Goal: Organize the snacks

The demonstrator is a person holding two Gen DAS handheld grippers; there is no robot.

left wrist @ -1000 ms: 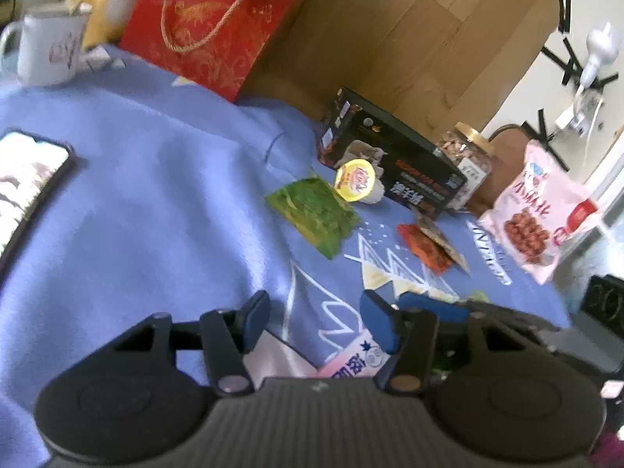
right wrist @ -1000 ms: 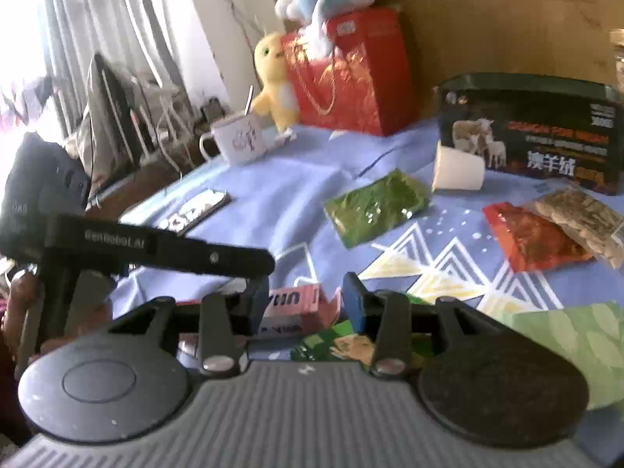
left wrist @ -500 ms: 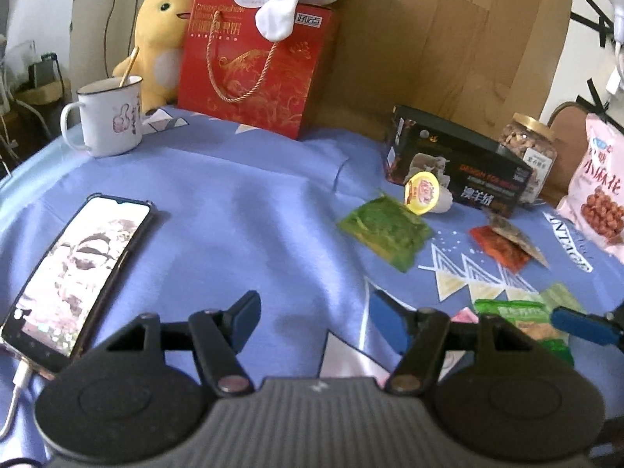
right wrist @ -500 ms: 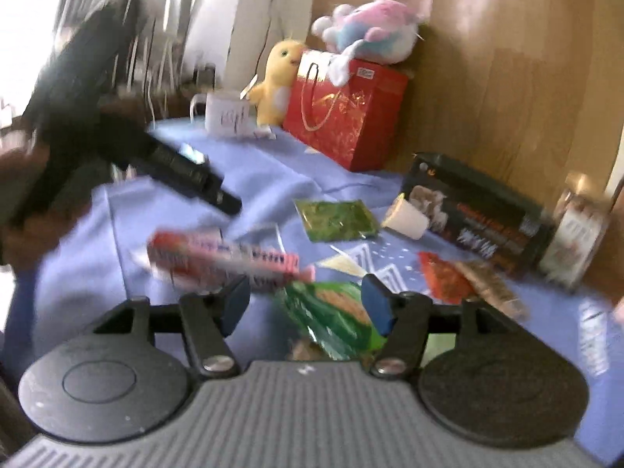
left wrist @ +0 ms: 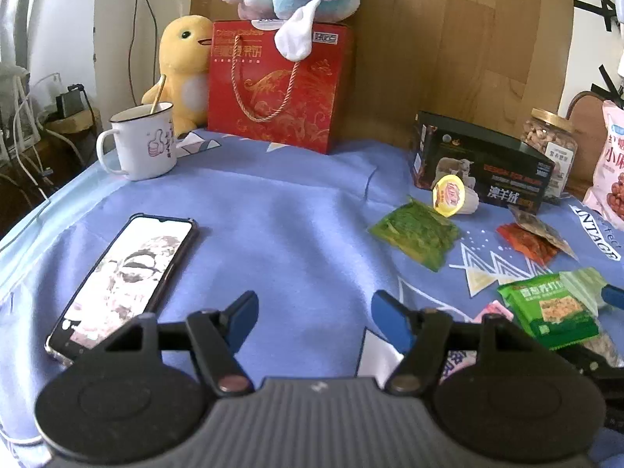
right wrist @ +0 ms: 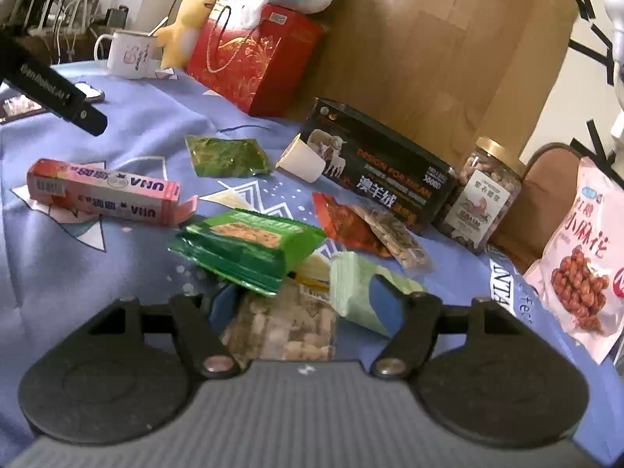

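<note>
Snacks lie on a blue cloth (left wrist: 280,210). My left gripper (left wrist: 314,318) is open and empty above bare cloth. My right gripper (right wrist: 306,304) is open over a clear nut packet (right wrist: 284,327), with a pale green packet (right wrist: 353,292) by its right finger. A green cracker pack (right wrist: 249,245) lies just ahead, and shows in the left wrist view (left wrist: 550,312). A pink box (right wrist: 103,195) lies to the left. A dark green packet (right wrist: 226,156), a jelly cup (right wrist: 302,162), a red packet (right wrist: 343,222) and a brown packet (right wrist: 397,238) lie beyond.
A black box (right wrist: 382,183), nut jar (right wrist: 487,195) and pink snack bag (right wrist: 585,265) stand at the back right. A red gift bag (left wrist: 280,85), plush toys, a white mug (left wrist: 142,144) and a phone (left wrist: 124,277) are at the left.
Both grippers pulled back and steadied. The left view swung up and left, off the snack pile. The right gripper now hangs over the nut packet.
</note>
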